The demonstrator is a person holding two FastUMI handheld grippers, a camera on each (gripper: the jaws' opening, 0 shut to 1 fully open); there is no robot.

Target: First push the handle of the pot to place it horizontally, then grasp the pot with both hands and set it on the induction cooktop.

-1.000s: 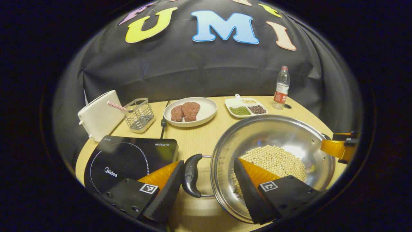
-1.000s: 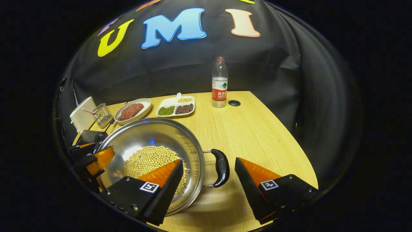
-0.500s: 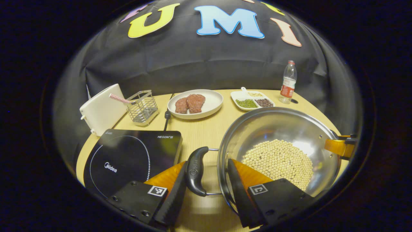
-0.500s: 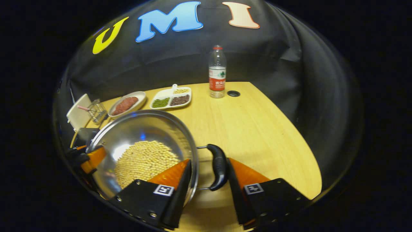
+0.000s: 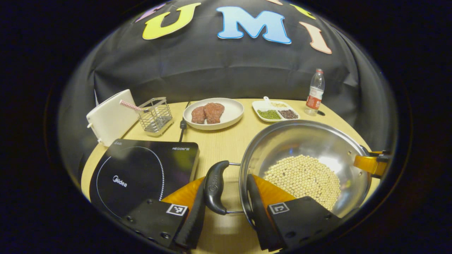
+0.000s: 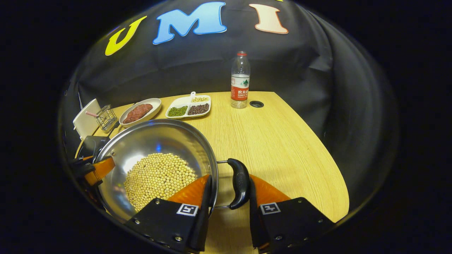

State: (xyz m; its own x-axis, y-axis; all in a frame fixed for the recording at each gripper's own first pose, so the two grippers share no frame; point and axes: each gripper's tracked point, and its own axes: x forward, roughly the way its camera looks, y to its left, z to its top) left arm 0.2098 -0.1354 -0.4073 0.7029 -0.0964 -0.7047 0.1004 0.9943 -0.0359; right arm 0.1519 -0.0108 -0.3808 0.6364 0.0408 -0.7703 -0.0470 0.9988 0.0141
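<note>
Your left gripper (image 5: 225, 211) pinches the pot's (image 5: 303, 148) black left handle (image 5: 214, 187) against its rim, the induction cooktop (image 5: 141, 173) just to its left. Your right gripper (image 6: 227, 208) is pinched the same way on the right handle (image 6: 240, 183). The bean-filled pot sits on the table (image 6: 275, 141) between both claws.
</note>
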